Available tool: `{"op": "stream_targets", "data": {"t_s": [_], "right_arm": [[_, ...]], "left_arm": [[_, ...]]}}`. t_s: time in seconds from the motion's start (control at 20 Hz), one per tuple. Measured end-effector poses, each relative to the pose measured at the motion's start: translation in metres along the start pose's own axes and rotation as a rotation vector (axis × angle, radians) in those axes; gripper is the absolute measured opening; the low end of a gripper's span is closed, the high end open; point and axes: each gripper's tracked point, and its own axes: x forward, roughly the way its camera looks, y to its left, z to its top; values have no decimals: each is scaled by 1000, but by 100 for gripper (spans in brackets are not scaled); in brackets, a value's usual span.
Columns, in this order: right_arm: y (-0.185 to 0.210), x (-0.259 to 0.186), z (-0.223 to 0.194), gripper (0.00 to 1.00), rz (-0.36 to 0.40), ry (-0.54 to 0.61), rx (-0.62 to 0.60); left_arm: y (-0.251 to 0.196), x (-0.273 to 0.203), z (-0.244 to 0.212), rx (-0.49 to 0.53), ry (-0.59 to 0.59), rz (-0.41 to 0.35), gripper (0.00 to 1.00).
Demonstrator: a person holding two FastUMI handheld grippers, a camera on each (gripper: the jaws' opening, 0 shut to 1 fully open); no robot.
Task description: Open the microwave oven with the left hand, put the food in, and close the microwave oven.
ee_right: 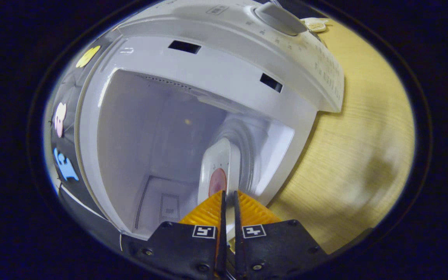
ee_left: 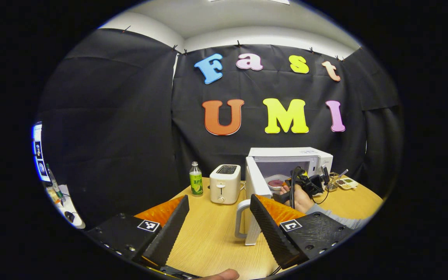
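The white microwave stands at the back of the table with its door swung open to the left. In the left gripper view a hand holds my right gripper at the oven's mouth, with a white plate of pink food just inside. The right gripper view looks into the cavity. There my right gripper is shut on the rim of the plate, which carries the pink food. My left gripper hangs open over the table, short of the door's handle, holding nothing.
A white toaster and a green-labelled bottle stand left of the microwave. A small tray with utensils lies to its right. The microwave's knob and control panel sit beside the cavity. The wooden table stretches in front.
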Motion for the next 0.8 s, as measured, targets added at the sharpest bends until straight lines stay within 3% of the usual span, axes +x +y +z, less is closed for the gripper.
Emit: {"op": "stream_targets", "data": {"t_s": [0.25, 0.3, 0.35, 0.4, 0.45, 0.5, 0.55, 0.6, 0.65, 0.8], "right_arm": [[1, 6, 8, 11, 15, -103, -87], [3, 8, 8, 0, 20, -122, -119], [6, 9, 8, 14, 31, -138, -156], [7, 8, 7, 18, 39, -151, -191], [8, 10, 7, 8, 42, -162, -229], [10, 10, 7, 26, 47, -170, -266], [12, 9, 6, 29, 57, -168, -305], [16, 8, 5, 24, 70, -169, -349], [17, 5, 5, 33, 75, -171, -398], [15, -10, 0, 89, 66, -151, -529]], "left_arm": [[4, 1, -9, -13, 21, 12, 96], [7, 0, -9, -10, 15, 19, 96], [7, -2, -8, -4, -1, 17, 96], [6, -3, -5, -1, -21, 11, 96], [7, -4, -7, -2, -26, 6, 96], [8, -2, -11, -5, -20, 4, 96], [12, -2, -14, -7, -12, 11, 96], [16, -3, -15, -7, -11, 22, 96], [19, -2, -14, -11, -15, 32, 96], [21, -4, -19, -38, -30, 28, 96]]}}
